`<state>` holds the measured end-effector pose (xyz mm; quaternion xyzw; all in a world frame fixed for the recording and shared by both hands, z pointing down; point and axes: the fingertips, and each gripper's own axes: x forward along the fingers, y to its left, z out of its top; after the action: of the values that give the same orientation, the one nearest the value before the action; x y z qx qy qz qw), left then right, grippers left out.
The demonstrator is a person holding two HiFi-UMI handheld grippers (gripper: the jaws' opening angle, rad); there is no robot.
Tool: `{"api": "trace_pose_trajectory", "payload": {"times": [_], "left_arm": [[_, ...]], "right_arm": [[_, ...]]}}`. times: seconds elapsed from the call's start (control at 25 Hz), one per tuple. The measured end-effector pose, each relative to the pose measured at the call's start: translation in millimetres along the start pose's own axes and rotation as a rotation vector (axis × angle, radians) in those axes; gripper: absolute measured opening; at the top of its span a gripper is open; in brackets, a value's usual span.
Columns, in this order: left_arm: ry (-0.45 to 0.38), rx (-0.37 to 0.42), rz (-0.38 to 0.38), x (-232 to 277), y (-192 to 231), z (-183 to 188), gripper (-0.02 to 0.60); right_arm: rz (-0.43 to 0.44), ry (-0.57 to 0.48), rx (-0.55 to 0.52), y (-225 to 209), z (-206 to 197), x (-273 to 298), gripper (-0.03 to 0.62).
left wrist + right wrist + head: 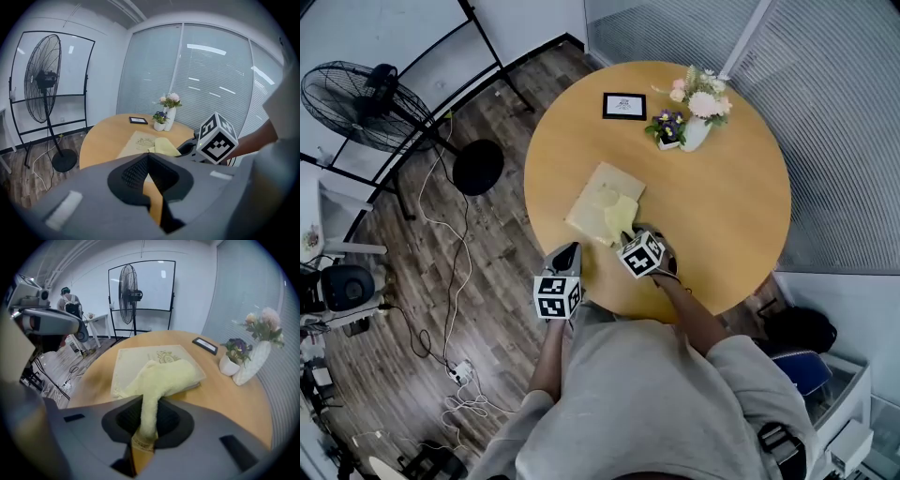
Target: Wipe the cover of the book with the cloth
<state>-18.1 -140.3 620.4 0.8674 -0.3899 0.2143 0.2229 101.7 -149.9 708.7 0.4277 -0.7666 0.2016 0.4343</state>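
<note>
A pale beige book (598, 195) lies flat on the round wooden table (722, 216), near its front left. A light yellow cloth (621, 216) is draped over the book's near right corner. My right gripper (631, 236) is shut on the cloth's near end. In the right gripper view, the cloth (164, 376) runs from the jaws of the right gripper (149, 404) up onto the book (136, 358). My left gripper (570, 249) hovers at the table's front edge, left of the book, with its jaws together and nothing in them. The left gripper view shows the left gripper (148, 157), the book (139, 140) and the cloth (165, 146) ahead.
At the table's far side stand a white vase of flowers (698, 117), a small flower pot (668, 131) and a black picture frame (624, 106). A standing fan (366, 94), a black round base (478, 167) and cables (455, 281) are on the floor at left.
</note>
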Motion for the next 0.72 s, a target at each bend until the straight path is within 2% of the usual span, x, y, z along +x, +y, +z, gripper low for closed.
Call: {"api": "trace_pose_trajectory", "payload": {"times": [0.44, 0.72], "left_arm": [[-0.016, 0.027, 0.017, -4, -7, 6, 0.011], [-0.037, 0.040, 0.048, -15, -5, 10, 0.011]], "right_arm": [[-0.035, -0.025, 0.016, -15, -12, -13, 0.063], [-0.078, -0.124, 0.036, -29, -2, -40, 0.063]]}}
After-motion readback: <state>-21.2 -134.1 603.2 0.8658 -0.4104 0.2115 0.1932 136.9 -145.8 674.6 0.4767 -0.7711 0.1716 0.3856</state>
